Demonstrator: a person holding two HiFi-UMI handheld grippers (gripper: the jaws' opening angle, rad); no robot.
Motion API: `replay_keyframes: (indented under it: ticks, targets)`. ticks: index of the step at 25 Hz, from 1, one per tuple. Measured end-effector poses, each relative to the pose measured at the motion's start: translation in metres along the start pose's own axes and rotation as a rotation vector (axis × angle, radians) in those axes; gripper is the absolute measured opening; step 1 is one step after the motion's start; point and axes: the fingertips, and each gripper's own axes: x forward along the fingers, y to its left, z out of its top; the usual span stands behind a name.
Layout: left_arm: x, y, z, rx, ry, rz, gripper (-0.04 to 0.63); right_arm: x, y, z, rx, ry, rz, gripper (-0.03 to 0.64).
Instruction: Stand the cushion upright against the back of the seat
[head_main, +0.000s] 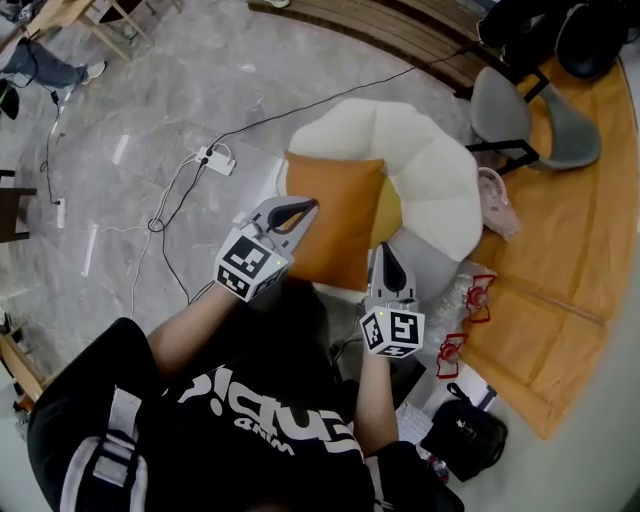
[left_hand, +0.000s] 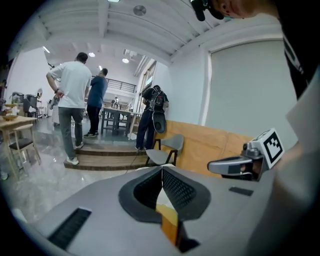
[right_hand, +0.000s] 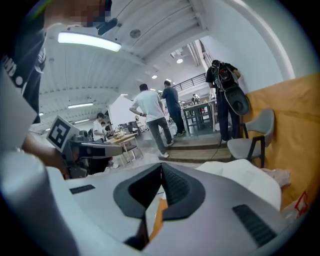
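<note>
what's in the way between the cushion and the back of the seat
Nothing visible. The orange cushion, gripped by the left gripper and right gripper, hangs over the white seat, whose visible part is bare; the cushion hides the rest.

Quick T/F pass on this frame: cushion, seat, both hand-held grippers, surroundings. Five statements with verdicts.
1. The cushion is orange. True.
2. The left hand-held gripper is open and clear of the cushion. False: its jaws are closed on the cushion's edge, with orange fabric between them.
3. The right hand-held gripper also grips the cushion. True.
4. The seat under the cushion is black. False: it is cream white with a petal-shaped rim.
5. A grey chair stands beyond the seat. True.
</note>
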Motion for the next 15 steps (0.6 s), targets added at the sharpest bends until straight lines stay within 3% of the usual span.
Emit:
replay_keyframes:
  ticks: [8,10,11,12,14,15]
  targets:
    - [0.068,0.057,-0.100,-0.081,0.171,-0.021,0.011,0.087,-0.012,-0.081,0.016,0.172,0.058,0.021]
    - [0.083,0.064,-0.127,-0.123,0.218,-0.035,0.064,0.105,-0.020,-0.108,0.031,0.213,0.058,0.023]
    - [0.091,0.068,-0.141,-0.143,0.241,-0.040,0.113,0.115,-0.025,-0.123,0.041,0.235,0.058,0.038]
    - [0.100,0.074,-0.156,-0.157,0.263,-0.038,0.135,0.126,-0.031,-0.138,0.052,0.258,0.058,0.098]
    - [0.119,0.093,-0.190,-0.167,0.290,-0.020,0.149,0.153,-0.042,-0.171,0.070,0.305,0.061,0.207]
    - [0.126,0.104,-0.208,-0.171,0.303,-0.009,0.149,0.166,-0.047,-0.187,0.074,0.323,0.060,0.209]
